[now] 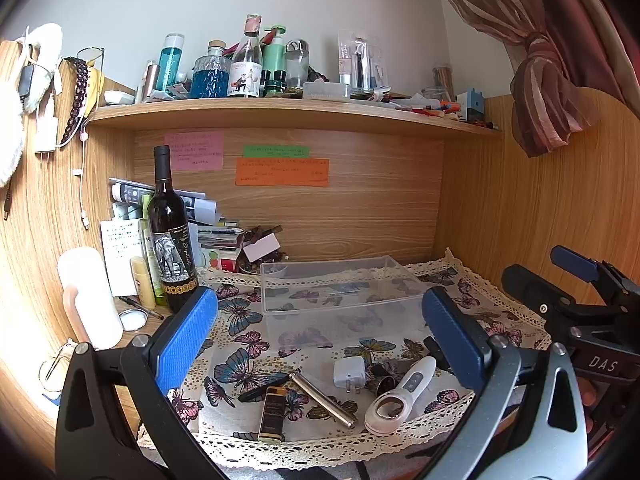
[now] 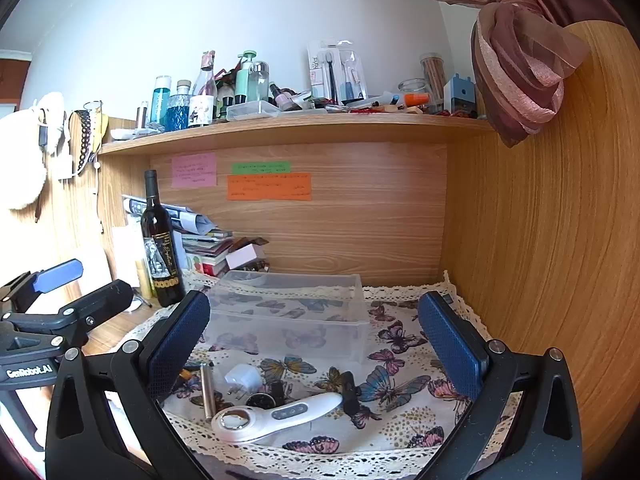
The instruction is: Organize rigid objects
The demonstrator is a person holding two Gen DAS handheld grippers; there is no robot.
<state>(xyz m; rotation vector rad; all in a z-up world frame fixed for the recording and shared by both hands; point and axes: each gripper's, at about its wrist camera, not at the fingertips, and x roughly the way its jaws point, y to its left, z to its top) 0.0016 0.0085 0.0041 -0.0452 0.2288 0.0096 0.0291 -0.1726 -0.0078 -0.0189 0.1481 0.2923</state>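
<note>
Fingers spread wide on left gripper (image 1: 320, 320) and right gripper (image 2: 314, 324), pinching nothing. White handheld device (image 2: 276, 416), charger plug (image 1: 349, 373), metal tube (image 1: 323, 400) lying on butterfly cloth (image 2: 400, 432), just before clear plastic bin (image 1: 340, 292).

- A wood-grain alcove: back panel (image 1: 360, 208) and side panel (image 2: 540, 260) enclose the surface.
- A shelf (image 1: 280, 114) spans the upper middle of the frame.
- White wall (image 1: 200, 0) above.
- A knotted curtain (image 1: 540, 92) hangs upper right.
- Daylight, brightest at left.
</note>
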